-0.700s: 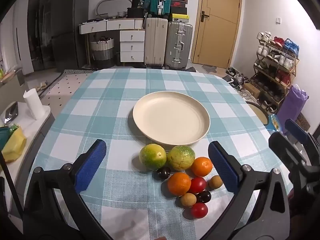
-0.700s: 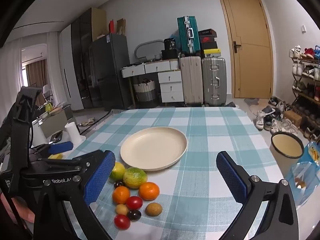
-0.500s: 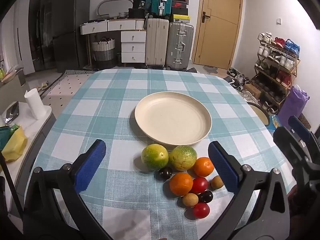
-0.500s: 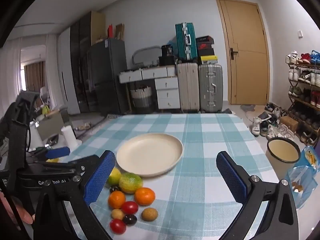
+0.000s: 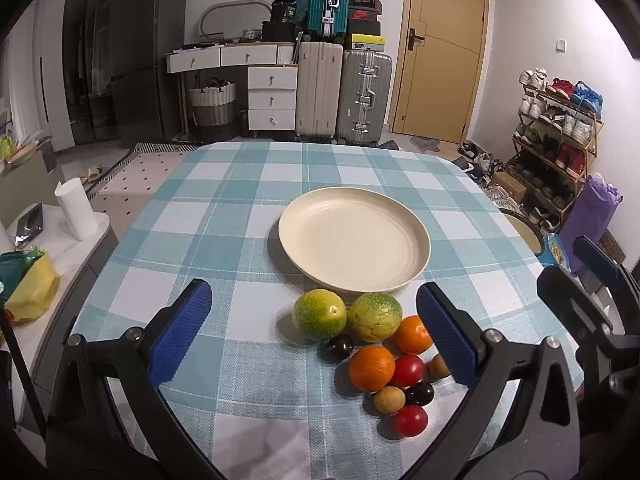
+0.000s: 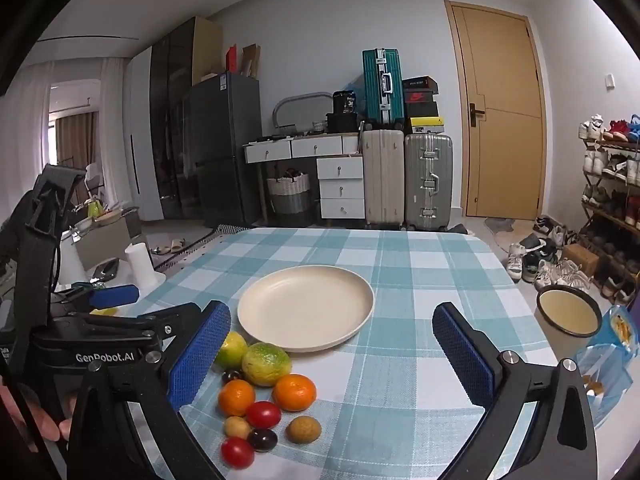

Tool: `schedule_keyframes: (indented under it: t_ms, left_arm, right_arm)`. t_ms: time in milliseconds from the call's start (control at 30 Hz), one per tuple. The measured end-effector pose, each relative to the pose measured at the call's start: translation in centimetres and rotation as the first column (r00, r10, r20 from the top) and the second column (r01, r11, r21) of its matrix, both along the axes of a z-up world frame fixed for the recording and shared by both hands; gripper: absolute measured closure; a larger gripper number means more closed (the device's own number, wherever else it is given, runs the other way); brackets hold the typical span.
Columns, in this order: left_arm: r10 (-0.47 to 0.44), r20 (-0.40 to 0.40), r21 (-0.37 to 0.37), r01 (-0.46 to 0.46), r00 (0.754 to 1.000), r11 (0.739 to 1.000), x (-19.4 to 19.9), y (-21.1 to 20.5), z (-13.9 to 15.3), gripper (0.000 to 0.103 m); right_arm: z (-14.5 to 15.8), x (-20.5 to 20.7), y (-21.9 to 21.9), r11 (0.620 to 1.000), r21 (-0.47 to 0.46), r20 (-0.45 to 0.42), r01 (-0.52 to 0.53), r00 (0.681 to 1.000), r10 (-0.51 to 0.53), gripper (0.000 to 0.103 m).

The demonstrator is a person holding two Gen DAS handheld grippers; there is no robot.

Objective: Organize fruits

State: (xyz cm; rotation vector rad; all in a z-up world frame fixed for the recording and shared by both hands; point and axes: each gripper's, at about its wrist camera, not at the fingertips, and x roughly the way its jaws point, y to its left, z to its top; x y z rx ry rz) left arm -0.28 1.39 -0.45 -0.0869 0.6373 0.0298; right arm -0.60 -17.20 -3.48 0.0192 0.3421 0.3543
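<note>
A cream plate (image 5: 354, 238) (image 6: 306, 308) sits mid-table on the teal checked cloth, with nothing on it. In front of it lies a cluster of fruit: two green-yellow citrus (image 5: 319, 314) (image 6: 266, 363), two oranges (image 5: 371, 367) (image 6: 294, 392), red tomatoes (image 5: 409, 421) (image 6: 263, 414), dark plums (image 5: 339, 347) and small brown fruits (image 6: 304, 429). My left gripper (image 5: 314, 334) is open and empty, hovering above the near side of the cluster. My right gripper (image 6: 330, 356) is open and empty, held above the table to the right of the fruit; its body also shows in the left wrist view (image 5: 588, 304).
A round cream bowl (image 6: 568, 314) and a blue snack bag (image 6: 612, 344) stand beyond the table's right edge. A side table with a paper roll (image 5: 76, 210) is on the left. Suitcases, drawers and a shoe rack line the room behind.
Both grippers drew slightly back and tilted up, so the plate and fruit sit lower in the views. Both stayed open. No fruit moved.
</note>
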Motion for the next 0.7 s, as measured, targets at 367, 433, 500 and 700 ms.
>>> schedule_keyframes:
  t_ms: [367, 433, 500, 700]
  left_arm:
    - [-0.001, 0.009, 0.008, 0.0, 1.0, 1.0, -0.48, -0.17, 0.32, 0.001]
    - [0.0, 0.01, 0.01, 0.0, 1.0, 1.0, -0.48, -0.19, 0.38, 0.001]
    - [-0.003, 0.01, 0.006, 0.003, 1.0, 1.0, -0.49, -0.15, 0.42, 0.001]
    - [0.001, 0.008, 0.006, -0.001, 1.0, 1.0, -0.53, -0.18, 0.42, 0.001]
  right_arm:
    - [-0.25, 0.46, 0.12, 1.0, -0.008, -0.022, 0.001, 1.0, -0.001, 0.0]
    - [-0.18, 0.37, 0.12, 1.0, -0.01, -0.018, 0.001, 1.0, -0.001, 0.0]
    - [-0.14, 0.34, 0.21, 1.0, -0.015, -0.016, 0.0, 1.0, 0.0, 0.0]
    - [-0.18, 0.43, 0.31, 1.0, -0.022, -0.013, 0.0, 1.0, 0.0, 0.0]
